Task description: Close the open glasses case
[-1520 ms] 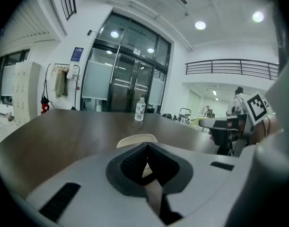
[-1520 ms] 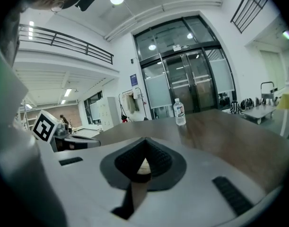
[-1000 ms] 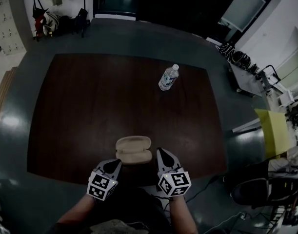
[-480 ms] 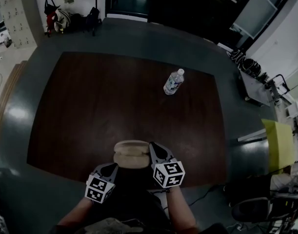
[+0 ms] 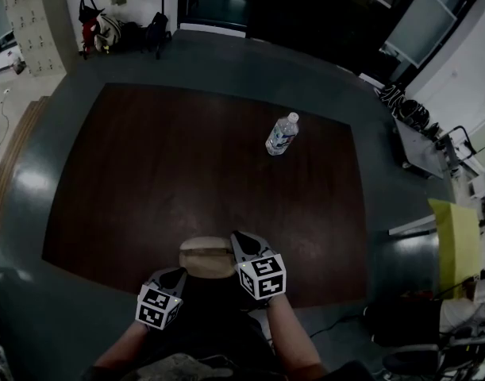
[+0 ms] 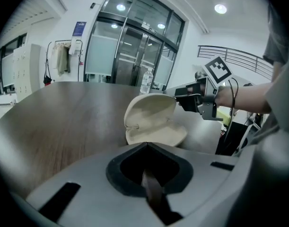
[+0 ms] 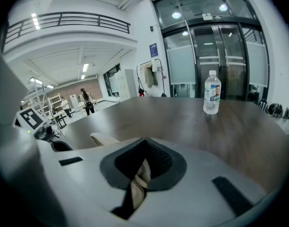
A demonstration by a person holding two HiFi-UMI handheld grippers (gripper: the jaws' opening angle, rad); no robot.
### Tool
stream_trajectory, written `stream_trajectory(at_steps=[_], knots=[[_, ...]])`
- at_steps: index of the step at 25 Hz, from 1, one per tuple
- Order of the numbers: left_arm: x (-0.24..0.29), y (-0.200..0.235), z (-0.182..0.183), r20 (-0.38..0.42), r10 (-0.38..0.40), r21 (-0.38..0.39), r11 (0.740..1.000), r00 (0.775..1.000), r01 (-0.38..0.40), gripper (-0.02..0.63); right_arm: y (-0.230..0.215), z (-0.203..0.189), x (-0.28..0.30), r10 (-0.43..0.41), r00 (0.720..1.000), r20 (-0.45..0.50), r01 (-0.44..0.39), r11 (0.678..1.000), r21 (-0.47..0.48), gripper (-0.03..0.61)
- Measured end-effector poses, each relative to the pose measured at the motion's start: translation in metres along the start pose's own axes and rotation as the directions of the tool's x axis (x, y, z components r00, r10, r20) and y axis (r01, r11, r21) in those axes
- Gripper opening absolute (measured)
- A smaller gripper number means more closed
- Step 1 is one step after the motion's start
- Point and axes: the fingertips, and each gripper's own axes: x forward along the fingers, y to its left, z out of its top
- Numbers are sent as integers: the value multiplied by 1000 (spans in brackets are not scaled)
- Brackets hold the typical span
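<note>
The beige glasses case (image 5: 202, 256) lies near the table's front edge, straight ahead of me. In the left gripper view the glasses case (image 6: 151, 122) stands open like a clam, lid raised over its base. My right gripper (image 5: 236, 240) reaches in from the right, and its tips touch the lid's upper edge; the right gripper (image 6: 182, 96) looks shut there. My left gripper (image 5: 177, 276) hovers just short of the case, jaws together, nothing held. Only a beige corner of the case (image 7: 104, 138) shows in the right gripper view.
A clear water bottle (image 5: 280, 135) stands upright at the far right of the dark wooden table (image 5: 147, 173). The table's front edge runs just under both grippers. Desks, cables and a yellow bin (image 5: 456, 240) crowd the floor to the right.
My right gripper has moved left and onto the case's lid. The left gripper has drawn back slightly toward me. The case looks more folded than a second ago.
</note>
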Motion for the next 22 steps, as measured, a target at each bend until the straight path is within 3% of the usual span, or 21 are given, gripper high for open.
stream_trajectory(at_steps=[6,12,22], knots=[[-3,0,1,24,4,-26,1000,1000,-3,8,23,-22,-5,98,992,-83,-99,995,-8,-11],[-18,-2,10,55,-2,-40,999,999,4,9,29,-38,-17,59,998,-37,-60,998,-8,-11],[-20,-15,41,124,-20,29,999,992,17,9,33,-46,-22,23,999,-23,-24,999,-22,-11]])
